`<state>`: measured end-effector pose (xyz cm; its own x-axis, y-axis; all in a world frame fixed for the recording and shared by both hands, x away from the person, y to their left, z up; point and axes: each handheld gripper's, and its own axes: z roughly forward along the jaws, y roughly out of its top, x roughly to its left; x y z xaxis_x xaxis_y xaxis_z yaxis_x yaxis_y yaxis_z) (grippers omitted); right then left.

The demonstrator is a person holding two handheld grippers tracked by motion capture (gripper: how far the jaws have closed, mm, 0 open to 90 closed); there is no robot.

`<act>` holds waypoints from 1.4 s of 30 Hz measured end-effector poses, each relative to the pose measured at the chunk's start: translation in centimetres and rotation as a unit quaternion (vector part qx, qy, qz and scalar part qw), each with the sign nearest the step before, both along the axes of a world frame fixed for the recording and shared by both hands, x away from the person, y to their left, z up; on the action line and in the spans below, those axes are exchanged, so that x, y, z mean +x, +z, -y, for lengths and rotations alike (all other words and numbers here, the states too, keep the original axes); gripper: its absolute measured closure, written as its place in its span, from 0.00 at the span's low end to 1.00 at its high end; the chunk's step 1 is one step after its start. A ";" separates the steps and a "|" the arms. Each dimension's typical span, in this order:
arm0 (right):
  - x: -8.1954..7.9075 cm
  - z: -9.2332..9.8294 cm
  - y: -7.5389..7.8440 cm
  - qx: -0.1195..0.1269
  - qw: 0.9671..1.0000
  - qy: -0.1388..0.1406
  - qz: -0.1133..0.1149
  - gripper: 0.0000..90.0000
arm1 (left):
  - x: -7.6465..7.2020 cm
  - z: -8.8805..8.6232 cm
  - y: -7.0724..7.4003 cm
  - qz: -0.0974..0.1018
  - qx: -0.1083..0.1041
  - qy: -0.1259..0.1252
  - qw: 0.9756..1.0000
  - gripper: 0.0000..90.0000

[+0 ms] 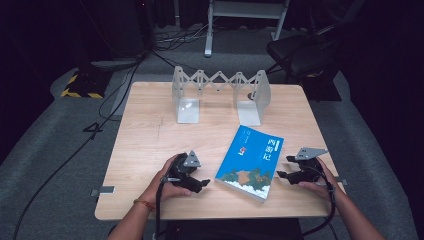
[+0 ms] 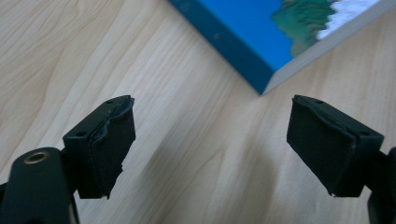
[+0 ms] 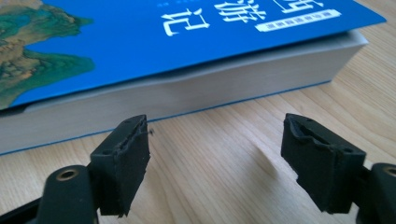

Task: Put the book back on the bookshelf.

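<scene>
Blue paperback [image 1: 251,163] flat on worktop [image 1: 150,140], untouched. Left gripper [image 1: 200,184] and right gripper [image 1: 284,167] flank it, jaws released, empty. Expandable bookend rack [image 1: 220,92] unfilled; grasp and placing remain.

Counter [image 1: 150,150]: pale wood-grain top, square, edges bare at the near left.
Bookend rack [image 1: 220,95]: light grey, two upright end plates joined by a zigzag lattice, standing at the far side of the counter.
Chair [image 1: 300,52]: dark, beyond the far right corner.
Floor [image 1: 50,165]: grey carpet, black cables trailing.
</scene>
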<state>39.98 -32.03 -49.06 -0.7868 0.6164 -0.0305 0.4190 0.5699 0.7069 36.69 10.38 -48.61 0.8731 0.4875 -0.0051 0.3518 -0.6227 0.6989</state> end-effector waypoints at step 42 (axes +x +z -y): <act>-0.9 -1.6 0.0 -0.020 0.999 0.035 -0.013 0.33 | -0.9 9.0 0.4 0.041 -0.001 -0.113 0.993 0.19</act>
